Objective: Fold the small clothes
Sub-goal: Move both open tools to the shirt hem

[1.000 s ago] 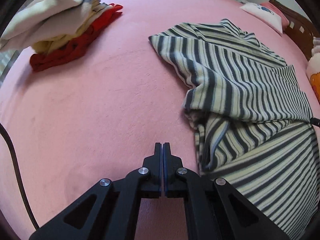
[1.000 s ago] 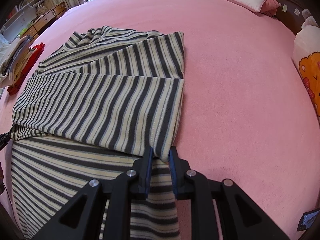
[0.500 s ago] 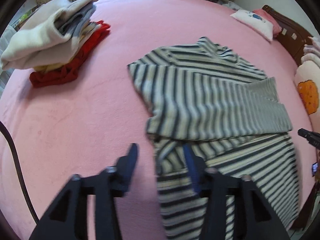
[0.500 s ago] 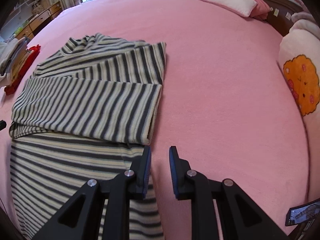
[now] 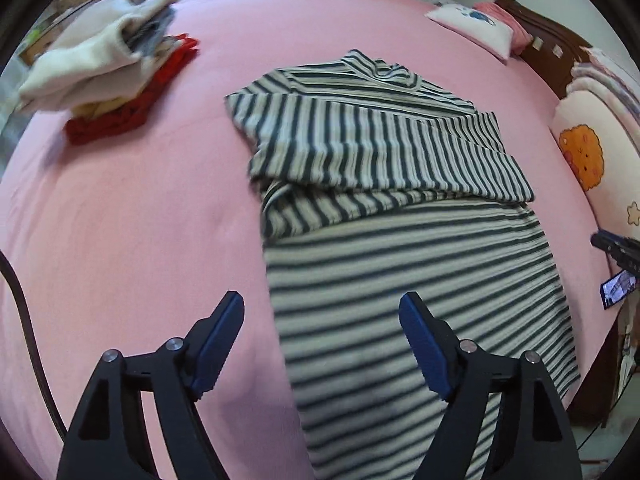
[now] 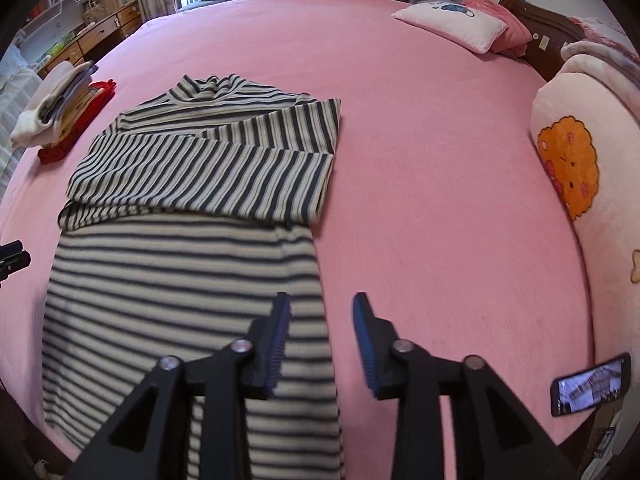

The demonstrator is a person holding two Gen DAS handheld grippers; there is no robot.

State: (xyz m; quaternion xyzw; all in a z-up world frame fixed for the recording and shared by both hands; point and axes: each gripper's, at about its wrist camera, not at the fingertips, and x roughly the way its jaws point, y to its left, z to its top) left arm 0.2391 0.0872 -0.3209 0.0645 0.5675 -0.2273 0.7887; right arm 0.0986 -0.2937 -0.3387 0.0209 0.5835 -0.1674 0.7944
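Observation:
A dark-and-cream striped top (image 5: 384, 208) (image 6: 192, 216) lies flat on the pink bed, collar at the far end, both sleeves folded across its chest. My left gripper (image 5: 320, 312) hovers above the top's left edge near the hem, its jaws opening wide with nothing between them. Over the top's right edge my right gripper (image 6: 320, 312) also hangs in the air, jaws opening, nothing held. The fabric lies below both, apart from the pads.
A pile of folded clothes (image 5: 108, 76) (image 6: 60, 108), cream on red, sits at the far left of the bed. Pillows (image 6: 452, 24) and a cookie-print plush (image 6: 576, 176) lie to the right. A phone (image 6: 590, 384) rests near the bed's right front edge.
Both grippers have risen and drawn back toward the hem. The left went from shut to wide open; the right let go of the sleeve cuff and opened further. The folded sleeve now lies flat.

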